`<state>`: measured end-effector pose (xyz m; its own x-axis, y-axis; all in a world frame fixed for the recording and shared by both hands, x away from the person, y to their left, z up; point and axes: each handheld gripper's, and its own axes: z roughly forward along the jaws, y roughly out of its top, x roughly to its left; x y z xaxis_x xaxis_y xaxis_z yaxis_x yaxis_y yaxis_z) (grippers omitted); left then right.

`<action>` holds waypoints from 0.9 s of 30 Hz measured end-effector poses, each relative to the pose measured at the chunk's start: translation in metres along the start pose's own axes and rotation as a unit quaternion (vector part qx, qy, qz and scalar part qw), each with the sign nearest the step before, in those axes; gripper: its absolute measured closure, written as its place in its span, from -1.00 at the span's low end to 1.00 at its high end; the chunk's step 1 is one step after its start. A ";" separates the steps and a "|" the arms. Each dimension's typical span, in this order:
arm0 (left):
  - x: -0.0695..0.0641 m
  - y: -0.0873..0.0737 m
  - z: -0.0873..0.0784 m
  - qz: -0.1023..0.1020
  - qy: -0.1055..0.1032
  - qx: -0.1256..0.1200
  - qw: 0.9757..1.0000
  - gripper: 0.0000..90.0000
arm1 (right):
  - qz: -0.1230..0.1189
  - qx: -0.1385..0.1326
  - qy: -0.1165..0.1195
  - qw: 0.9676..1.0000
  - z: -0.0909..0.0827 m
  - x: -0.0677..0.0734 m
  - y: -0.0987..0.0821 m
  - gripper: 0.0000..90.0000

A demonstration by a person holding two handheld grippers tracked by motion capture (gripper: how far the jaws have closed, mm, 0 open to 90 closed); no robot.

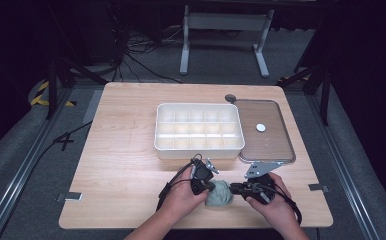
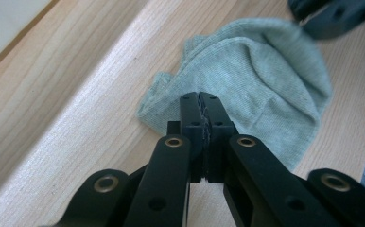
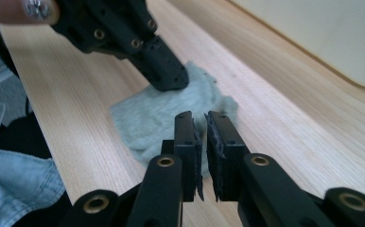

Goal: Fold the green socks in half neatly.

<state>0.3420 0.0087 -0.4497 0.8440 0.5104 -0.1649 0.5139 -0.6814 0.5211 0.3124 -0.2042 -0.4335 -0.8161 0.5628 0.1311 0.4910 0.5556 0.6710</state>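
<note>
Two hand-held grippers meet over a small crumpled grey-green knitted cloth (image 1: 219,194) near the front edge of a pale wooden bench (image 1: 121,150). On the left, the left gripper (image 1: 207,186) points at the cloth's left side; in the left gripper view its black fingers (image 2: 190,113) are pressed together with no gap, their tips over the cloth's near fold, though whether fabric is pinched between them cannot be told. The cloth lies rumpled, one flap folded over itself. Behind it, in the bench's middle, stands a white plastic organiser box with many small compartments (image 1: 199,147), well apart from the cloth. To the right of that box lies a flat transparent lid with a grey rim (image 1: 281,135), a small white disc (image 1: 260,127) on it. On the right, the right gripper (image 1: 234,188) comes at the cloth's right side, its fingers (image 3: 186,137) parted by a narrow slit with nothing between them, hovering just at the cloth's edge.

To do this step well, the right gripper would likely need a wider opening to take a clean bite of one edge, then both should pull apart gently, keeping the fabric low to the bench.
</note>
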 end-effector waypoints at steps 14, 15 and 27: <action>-0.001 -0.002 0.002 0.010 -0.027 -0.006 1.000 0.81 | -0.034 0.070 -0.032 0.996 0.024 0.006 -0.001 0.91; 0.000 -0.002 0.001 0.012 -0.024 -0.005 1.000 0.81 | -0.034 0.072 -0.033 0.996 0.025 0.006 -0.001 0.91; -0.003 -0.004 0.003 0.016 -0.019 -0.010 1.000 0.81 | -0.042 0.067 -0.015 0.997 0.026 0.013 0.009 0.89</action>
<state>0.3375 0.0082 -0.4534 0.8658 0.4670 -0.1794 0.4829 -0.6866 0.5434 0.3147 -0.1761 -0.4445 -0.8477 0.5275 0.0550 0.4588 0.6772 0.5753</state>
